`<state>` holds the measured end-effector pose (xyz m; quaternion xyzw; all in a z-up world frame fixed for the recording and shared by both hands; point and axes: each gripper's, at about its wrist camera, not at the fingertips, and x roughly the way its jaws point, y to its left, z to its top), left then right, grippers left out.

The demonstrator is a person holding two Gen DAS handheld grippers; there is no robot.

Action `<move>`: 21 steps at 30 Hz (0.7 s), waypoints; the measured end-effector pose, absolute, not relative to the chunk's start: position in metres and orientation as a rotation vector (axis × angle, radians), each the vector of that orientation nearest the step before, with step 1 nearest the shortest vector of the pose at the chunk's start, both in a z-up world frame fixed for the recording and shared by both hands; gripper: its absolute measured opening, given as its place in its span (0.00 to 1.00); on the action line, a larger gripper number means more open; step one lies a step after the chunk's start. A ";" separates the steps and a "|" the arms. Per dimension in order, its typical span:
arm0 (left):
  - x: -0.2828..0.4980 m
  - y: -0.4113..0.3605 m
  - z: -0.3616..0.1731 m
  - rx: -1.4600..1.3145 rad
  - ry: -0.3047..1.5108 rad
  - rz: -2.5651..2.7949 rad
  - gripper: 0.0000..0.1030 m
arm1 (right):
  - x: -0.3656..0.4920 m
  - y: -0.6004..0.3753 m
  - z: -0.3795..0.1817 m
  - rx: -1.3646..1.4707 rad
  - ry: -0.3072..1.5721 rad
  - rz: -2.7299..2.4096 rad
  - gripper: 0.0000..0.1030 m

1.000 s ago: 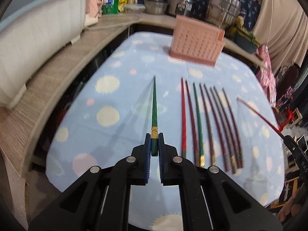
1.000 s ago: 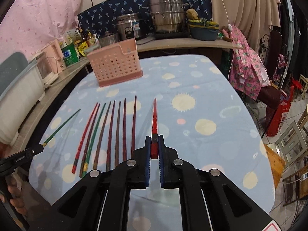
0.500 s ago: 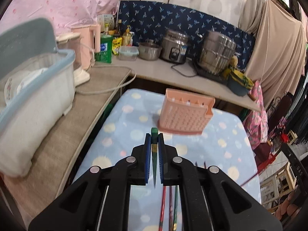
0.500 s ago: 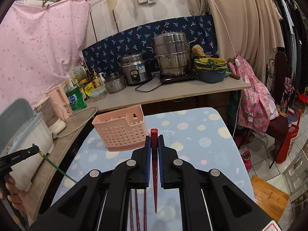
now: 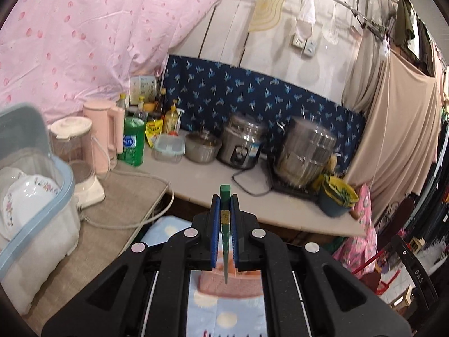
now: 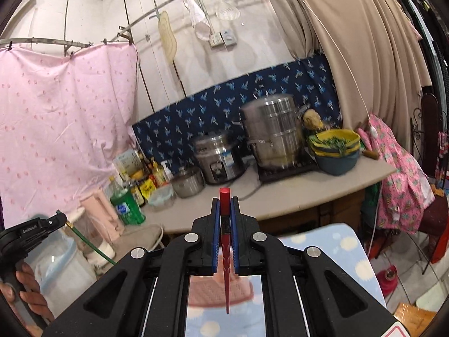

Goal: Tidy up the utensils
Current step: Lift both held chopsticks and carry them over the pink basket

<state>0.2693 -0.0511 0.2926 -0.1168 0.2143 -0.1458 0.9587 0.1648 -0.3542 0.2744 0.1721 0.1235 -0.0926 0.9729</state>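
The left gripper (image 5: 224, 213) is clenched on a green chopstick (image 5: 225, 241), a slim lacquered stick with a square butt sticking up past the ribbed blue pads (image 5: 215, 236) and a small gold band near the grip. Its tapered tip hangs down toward 6 o'clock, over the pink basket (image 5: 230, 283), a plastic holder with a fine grid of holes, seen blurred between the black fingers. Below the basket lies a pale blue tablecloth (image 5: 165, 230) with soft cream dots.

The right gripper (image 6: 224, 213) is clamped on a red chopstick (image 6: 225, 252), glossy, square at the top and narrowing to a point, likewise aimed at 6 o'clock above the same pink basket (image 6: 207, 292). At 9 o'clock in the right wrist view, a hand (image 6: 25, 289) holds the other black tool with the green stick slanting down from it.

At 12 o'clock in both views a grey counter (image 5: 280, 205) carries a shiny steel steamer pot (image 5: 306, 151), a metal rice cooker (image 5: 244, 146) and a green soap bottle (image 5: 132, 143). A pink dotted cloth (image 5: 84, 42) hangs at 10 o'clock.
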 end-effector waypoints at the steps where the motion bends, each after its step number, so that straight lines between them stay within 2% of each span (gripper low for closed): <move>1: 0.277 -0.054 0.294 -0.240 0.427 -0.291 0.07 | 0.174 -0.355 0.278 0.348 0.238 -0.186 0.07; 7: 0.312 -0.075 0.279 -0.230 0.445 -0.277 0.07 | 0.221 -0.359 0.282 0.352 0.238 -0.174 0.07; 21: 0.359 -0.080 0.201 -0.206 0.594 -0.251 0.07 | 0.287 -0.348 0.194 0.334 0.415 -0.142 0.07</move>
